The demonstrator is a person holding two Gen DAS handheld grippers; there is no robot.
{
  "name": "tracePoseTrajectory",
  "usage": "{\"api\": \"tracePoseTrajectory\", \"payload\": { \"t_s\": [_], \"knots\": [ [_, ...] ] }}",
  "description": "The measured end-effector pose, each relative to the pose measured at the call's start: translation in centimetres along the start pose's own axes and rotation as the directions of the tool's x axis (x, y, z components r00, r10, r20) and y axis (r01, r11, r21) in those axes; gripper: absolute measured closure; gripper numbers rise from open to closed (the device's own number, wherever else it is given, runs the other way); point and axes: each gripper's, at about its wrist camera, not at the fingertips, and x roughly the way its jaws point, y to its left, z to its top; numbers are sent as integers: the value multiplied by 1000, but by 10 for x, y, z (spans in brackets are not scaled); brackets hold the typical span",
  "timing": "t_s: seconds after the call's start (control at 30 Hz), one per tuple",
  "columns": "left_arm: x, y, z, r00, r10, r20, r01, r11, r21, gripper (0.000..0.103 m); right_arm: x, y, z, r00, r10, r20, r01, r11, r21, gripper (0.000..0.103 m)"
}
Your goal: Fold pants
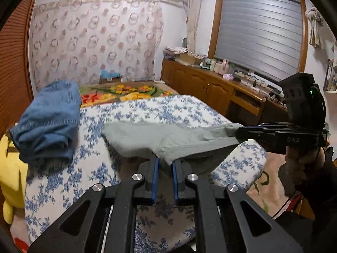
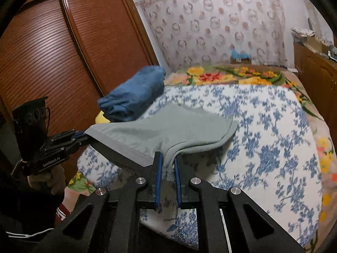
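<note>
The grey pants (image 1: 155,139) are lifted off the blue-flowered bed cover (image 1: 134,113) and stretched between both grippers. My left gripper (image 1: 165,162) is shut on one corner of the near edge; it also shows in the right wrist view (image 2: 81,136) at the left. My right gripper (image 2: 168,164) is shut on the other corner of the grey pants (image 2: 168,126); in the left wrist view it (image 1: 240,131) is at the right. The far end of the pants hangs toward the cover.
A folded blue pair of jeans (image 1: 48,120) lies at the bed's left side, also in the right wrist view (image 2: 134,92). A yellow plush (image 1: 10,168) lies at the left edge. A wooden wardrobe (image 2: 52,52) stands left, a low cabinet (image 1: 210,88) right.
</note>
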Motion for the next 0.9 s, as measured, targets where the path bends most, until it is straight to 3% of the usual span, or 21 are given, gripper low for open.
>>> {"api": "tracePoseTrajectory", "payload": {
  "t_s": [0.37,0.63,0.9],
  "knots": [
    [-21,-13,15,999,-10,42,9,999,32,91,-37,8,4,998,16,63,-13,999,-44,92],
    [5,-5,3,1000,-2,-19,2,1000,13,91,-11,-1,2,1000,-8,7,9,1000,-22,92],
    [54,20,6,997,21,-72,-21,1000,-3,91,42,-20,17,998,-50,-36,51,999,18,92]
  ]
}}
